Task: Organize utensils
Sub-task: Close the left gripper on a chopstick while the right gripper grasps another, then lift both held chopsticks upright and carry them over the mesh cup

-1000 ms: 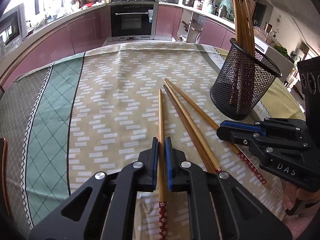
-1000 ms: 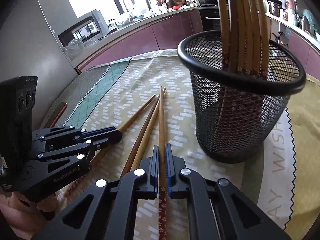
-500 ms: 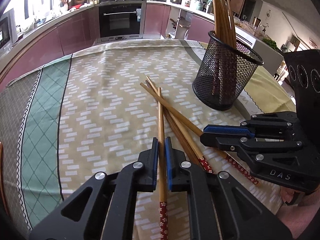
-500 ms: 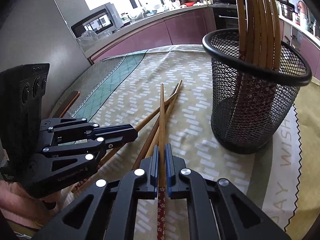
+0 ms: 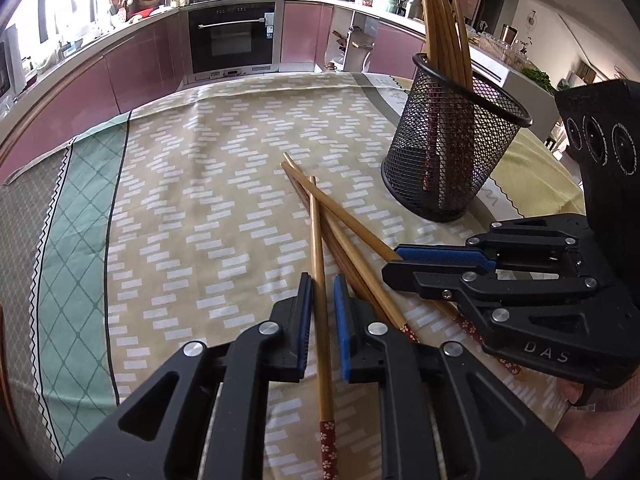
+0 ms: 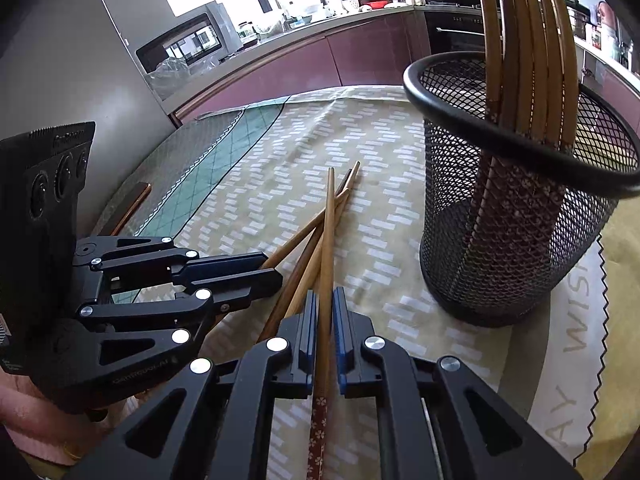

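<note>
My left gripper (image 5: 321, 280) is shut on a wooden chopstick (image 5: 318, 240) with a red flowered end, lying along its fingers. My right gripper (image 6: 325, 294) is shut on another chopstick (image 6: 329, 232) of the same kind. Two more chopsticks (image 5: 348, 216) lie crossed on the tablecloth between the grippers; they also show in the right wrist view (image 6: 304, 240). A black mesh holder (image 5: 452, 148) stands to the right with several chopsticks upright in it; it is close in the right wrist view (image 6: 512, 220). The right gripper shows in the left wrist view (image 5: 404, 264), the left gripper in the right wrist view (image 6: 256, 268).
The round table has a beige patterned cloth (image 5: 208, 184) with a green border (image 5: 68, 240) on the left. Kitchen cabinets and an oven (image 5: 232, 36) run along the far wall. A phone-like object (image 6: 130, 206) lies near the table's left edge.
Both grippers stay shut on their chopsticks. The left gripper has pulled back and turned, so the holder looks farther off. The right gripper has come a little closer to the holder.
</note>
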